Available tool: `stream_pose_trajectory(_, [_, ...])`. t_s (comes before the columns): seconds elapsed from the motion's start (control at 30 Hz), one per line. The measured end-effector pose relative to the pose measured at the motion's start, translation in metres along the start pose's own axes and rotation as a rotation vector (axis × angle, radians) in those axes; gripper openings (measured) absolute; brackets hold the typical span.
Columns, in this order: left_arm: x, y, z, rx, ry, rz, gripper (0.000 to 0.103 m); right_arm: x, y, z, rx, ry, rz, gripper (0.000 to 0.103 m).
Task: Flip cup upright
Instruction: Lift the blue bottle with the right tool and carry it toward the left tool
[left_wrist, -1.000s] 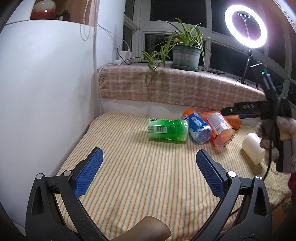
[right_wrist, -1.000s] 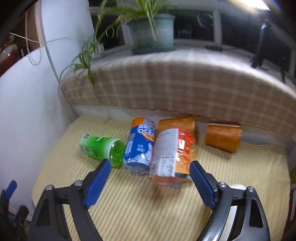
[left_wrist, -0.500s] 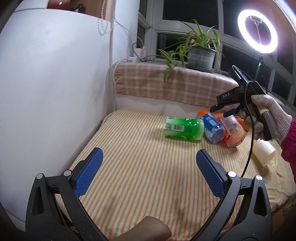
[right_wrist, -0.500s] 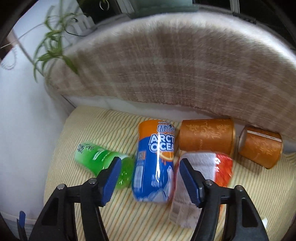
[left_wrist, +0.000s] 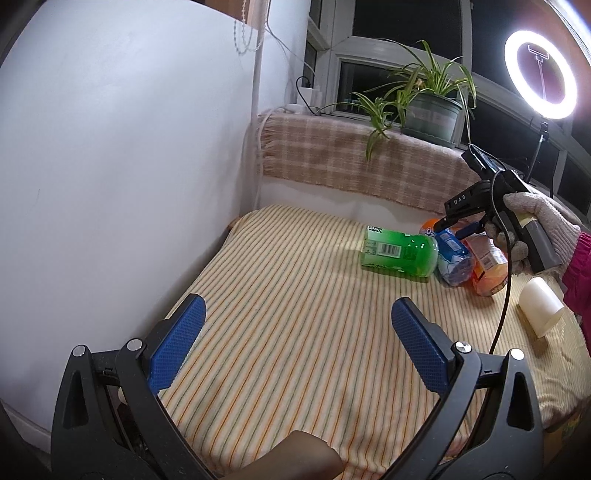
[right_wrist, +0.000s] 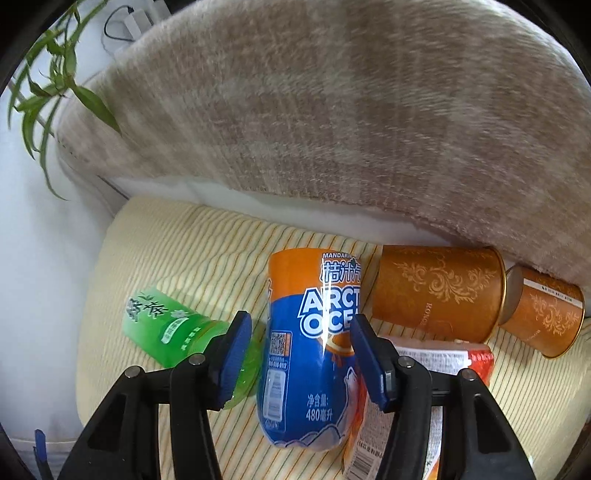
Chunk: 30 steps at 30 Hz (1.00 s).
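Several cups lie on their sides on the striped cloth. In the right wrist view my right gripper (right_wrist: 299, 332) is open, its blue pads on either side of the blue and orange Arctic Ocean cup (right_wrist: 306, 350), not touching it. A green cup (right_wrist: 173, 328) lies to its left, a red and white cup (right_wrist: 413, 398) to its right. The left wrist view shows the green cup (left_wrist: 399, 254), the blue cup (left_wrist: 452, 258) and the right gripper (left_wrist: 456, 227) above them. My left gripper (left_wrist: 295, 343) is open and empty, low over the near cloth.
Two brown patterned cups (right_wrist: 436, 291) (right_wrist: 543, 314) lie against the checked blanket (right_wrist: 332, 122) at the back. A white cup (left_wrist: 541, 310) lies at the right. A white wall (left_wrist: 110, 166) bounds the left. A potted plant (left_wrist: 432, 114) and ring light (left_wrist: 541, 74) stand behind.
My right gripper has moved forward and down onto the blue cup, and its jaws have narrowed around it. My left gripper has drawn back and turned left.
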<state>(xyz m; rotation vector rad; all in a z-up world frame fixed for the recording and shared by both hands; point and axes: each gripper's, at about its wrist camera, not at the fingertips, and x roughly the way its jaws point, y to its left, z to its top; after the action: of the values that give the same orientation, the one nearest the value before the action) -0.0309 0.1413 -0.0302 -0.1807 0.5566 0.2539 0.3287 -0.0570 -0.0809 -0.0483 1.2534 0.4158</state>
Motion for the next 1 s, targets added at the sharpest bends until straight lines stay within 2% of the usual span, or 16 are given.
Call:
stream_pose_trajectory(0.17, [0.0, 0.005, 0.0, -0.01, -0.001, 0.007, 0.102, 0.005, 0.0, 0.003, -0.024, 0.017, -0.052, 0.059])
stream_pose_trajectory(0.37, [0.001, 0.009, 0.0, -0.022, 0.001, 0.007, 0.102, 0.017, 0.008, 0.006, -0.054, 0.038, -0.097, 0.068])
stream_pose_trajectory(0.5, [0.0, 0.01, 0.0, -0.019, -0.002, 0.007, 0.102, 0.028, 0.014, 0.008, -0.077, 0.049, -0.147, 0.067])
stream_pose_trajectory(0.6, [0.0, 0.01, 0.001, -0.019, -0.003, 0.006, 0.102, 0.036, 0.019, 0.008, -0.1, 0.056, -0.192, 0.062])
stream_pose_trajectory(1.0, [-0.003, 0.007, 0.003, -0.017, -0.013, 0.006, 0.102, 0.017, 0.021, 0.003, -0.094, -0.02, -0.162, 0.056])
